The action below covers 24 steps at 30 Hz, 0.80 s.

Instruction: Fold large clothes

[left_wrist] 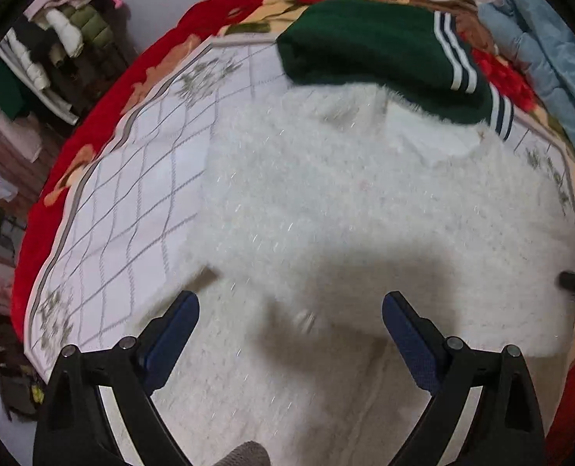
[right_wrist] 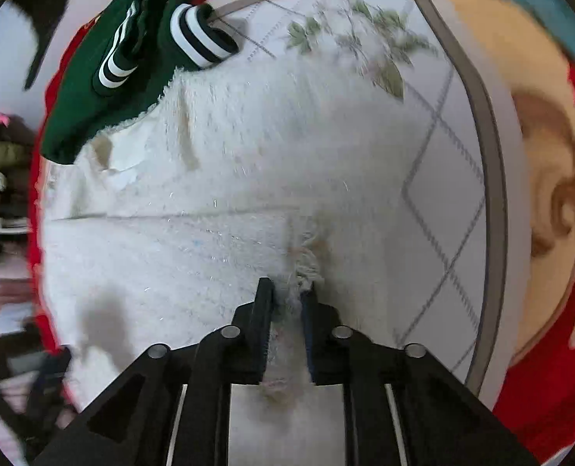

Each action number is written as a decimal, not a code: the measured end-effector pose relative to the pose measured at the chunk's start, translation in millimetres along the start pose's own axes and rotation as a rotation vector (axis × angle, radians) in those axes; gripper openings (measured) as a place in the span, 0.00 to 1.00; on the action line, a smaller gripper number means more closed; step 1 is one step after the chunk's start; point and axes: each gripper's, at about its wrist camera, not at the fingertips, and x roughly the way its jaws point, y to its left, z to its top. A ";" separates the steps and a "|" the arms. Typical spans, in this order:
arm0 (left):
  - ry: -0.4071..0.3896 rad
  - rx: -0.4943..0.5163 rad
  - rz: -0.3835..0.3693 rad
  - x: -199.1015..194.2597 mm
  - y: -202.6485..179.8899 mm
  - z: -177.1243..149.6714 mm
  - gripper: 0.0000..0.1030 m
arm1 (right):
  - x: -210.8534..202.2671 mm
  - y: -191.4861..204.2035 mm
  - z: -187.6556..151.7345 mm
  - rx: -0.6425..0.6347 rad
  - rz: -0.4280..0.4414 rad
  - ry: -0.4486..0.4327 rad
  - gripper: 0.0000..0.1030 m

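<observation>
A white fluffy sweater (left_wrist: 345, 202) lies spread on a quilted white mat (left_wrist: 132, 178) on the bed. It also fills the right wrist view (right_wrist: 217, 178). My left gripper (left_wrist: 291, 303) is open and empty, hovering just above the sweater's near part, its blue-padded fingers (left_wrist: 178, 330) wide apart. My right gripper (right_wrist: 289, 287) is shut on a pinch of the white sweater's fabric near its right edge, fluff bunched between the jaws. The right gripper's tip shows at the right edge of the left wrist view (left_wrist: 574, 283).
A folded dark green sweater with white and navy stripes (left_wrist: 384, 50) lies at the far edge, overlapping the white one; it also shows in the right wrist view (right_wrist: 124, 73). A red floral blanket (left_wrist: 93, 128) surrounds the mat. Light blue bedding (left_wrist: 551, 58) lies far right. Piled clothes (left_wrist: 54, 46) stand left.
</observation>
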 end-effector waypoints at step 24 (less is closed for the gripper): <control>0.226 0.191 0.111 48.1 118.4 -134.1 0.94 | 106.7 133.8 -231.6 0.011 -0.031 0.259 0.10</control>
